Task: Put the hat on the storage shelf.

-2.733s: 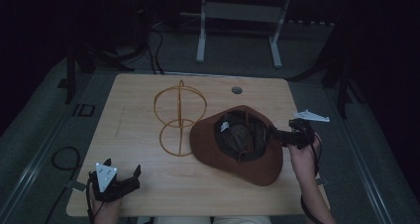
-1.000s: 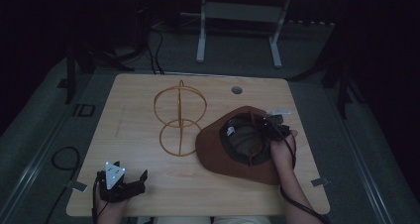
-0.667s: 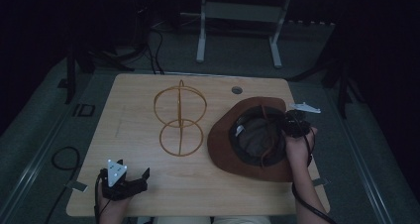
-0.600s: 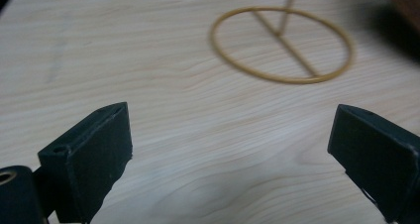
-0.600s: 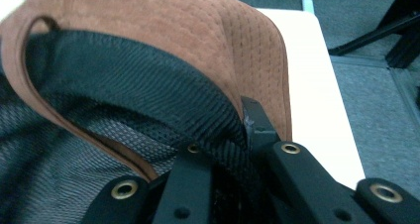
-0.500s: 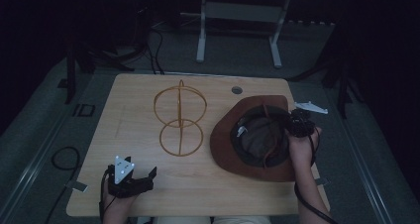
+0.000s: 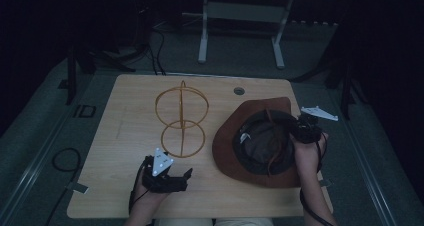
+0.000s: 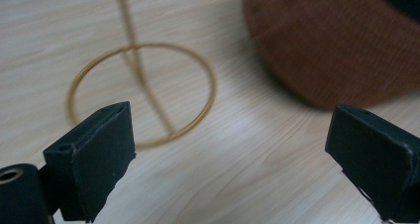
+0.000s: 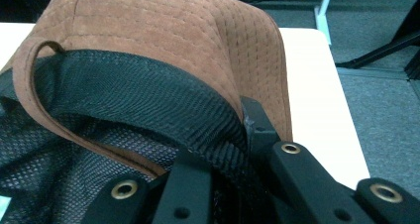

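The table (image 7: 125,116) has a light wooden top with rounded corners and a small round hole (image 7: 239,91) near its far edge. A gold wire stand (image 7: 181,120) rests on it near the middle. A brown hat (image 7: 255,141), turned with its dark lining up, is on the right part.

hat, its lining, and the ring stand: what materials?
Hat: looks like brown suede or faux suede, matte napped surface with stitched rows. Lining: black woven mesh, open weave visible. Ring stand: thin gold-coloured wire, probably metal, slight sheen. Table: light wood-grain top, likely laminate.
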A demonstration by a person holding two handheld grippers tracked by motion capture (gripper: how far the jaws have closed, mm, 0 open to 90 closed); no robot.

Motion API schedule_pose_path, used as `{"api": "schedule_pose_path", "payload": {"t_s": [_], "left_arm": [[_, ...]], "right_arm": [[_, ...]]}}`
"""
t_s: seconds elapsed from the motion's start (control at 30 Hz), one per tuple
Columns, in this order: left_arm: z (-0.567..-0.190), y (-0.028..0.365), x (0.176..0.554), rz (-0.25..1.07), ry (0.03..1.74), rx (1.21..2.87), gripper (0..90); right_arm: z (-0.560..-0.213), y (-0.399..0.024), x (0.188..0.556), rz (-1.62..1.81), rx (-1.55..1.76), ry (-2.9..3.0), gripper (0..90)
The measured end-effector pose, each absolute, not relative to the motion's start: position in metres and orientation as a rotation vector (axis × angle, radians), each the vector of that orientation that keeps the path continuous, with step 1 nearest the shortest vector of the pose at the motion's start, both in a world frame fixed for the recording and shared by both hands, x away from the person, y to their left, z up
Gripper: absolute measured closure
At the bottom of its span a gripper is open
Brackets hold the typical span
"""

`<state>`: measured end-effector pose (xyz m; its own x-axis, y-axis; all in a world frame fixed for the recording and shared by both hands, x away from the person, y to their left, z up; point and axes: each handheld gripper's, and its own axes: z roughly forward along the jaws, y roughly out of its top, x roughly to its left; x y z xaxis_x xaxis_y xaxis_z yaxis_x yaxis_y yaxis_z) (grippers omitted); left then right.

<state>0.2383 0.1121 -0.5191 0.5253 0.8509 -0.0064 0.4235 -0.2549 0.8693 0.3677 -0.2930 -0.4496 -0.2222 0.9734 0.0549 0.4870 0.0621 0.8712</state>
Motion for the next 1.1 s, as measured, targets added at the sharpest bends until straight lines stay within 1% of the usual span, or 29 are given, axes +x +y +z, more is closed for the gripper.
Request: {"api": "schedule_pose_path", "payload": {"t_s": [0.17, 0.2, 0.4, 0.5, 0.53, 0.67, 0.77, 0.8, 0.87, 0.93, 0.97, 1.1], "left_arm": [[-0.510, 0.080, 0.248, 0.609, 0.926, 1.879, 6.0], [-0.510, 0.080, 0.248, 0.609, 0.926, 1.879, 6.0], [-0.495, 0.051, 0.258, 0.566, 0.854, 1.888, 6.0], [-0.482, 0.029, 0.267, 0.566, 0.809, 1.892, 6.0], [-0.482, 0.029, 0.267, 0.566, 0.809, 1.892, 6.0], [-0.468, 0.007, 0.280, 0.585, 0.777, 1.892, 6.1], [-0.462, -0.009, 0.293, 0.594, 0.776, 1.895, 6.0], [-0.459, -0.020, 0.302, 0.609, 0.784, 1.915, 6.0], [-0.458, -0.025, 0.306, 0.627, 0.781, 1.934, 6.7], [-0.459, -0.041, 0.317, 0.687, 0.808, 1.966, 6.8], [-0.459, -0.041, 0.317, 0.687, 0.808, 1.966, 7.0], [-0.464, -0.057, 0.339, 0.704, 0.882, 2.025, 7.0]], "right_arm": [[-0.449, -0.294, 0.362, 1.105, 1.449, 1.773, 84.1], [-0.449, -0.294, 0.362, 1.105, 1.449, 1.773, 84.1], [-0.450, -0.294, 0.359, 1.105, 1.444, 1.777, 84.2], [-0.450, -0.294, 0.357, 1.111, 1.442, 1.775, 84.2], [-0.449, -0.294, 0.356, 1.112, 1.442, 1.778, 84.2], [-0.449, -0.293, 0.354, 1.118, 1.436, 1.783, 84.2], [-0.447, -0.292, 0.353, 1.131, 1.432, 1.782, 84.1], [-0.446, -0.292, 0.352, 1.131, 1.430, 1.785, 84.1], [-0.445, -0.292, 0.352, 1.136, 1.430, 1.785, 84.1], [-0.445, -0.292, 0.352, 1.141, 1.431, 1.787, 84.1], [-0.445, -0.292, 0.352, 1.140, 1.430, 1.786, 84.1], [-0.444, -0.292, 0.351, 1.150, 1.427, 1.786, 84.1]]}}
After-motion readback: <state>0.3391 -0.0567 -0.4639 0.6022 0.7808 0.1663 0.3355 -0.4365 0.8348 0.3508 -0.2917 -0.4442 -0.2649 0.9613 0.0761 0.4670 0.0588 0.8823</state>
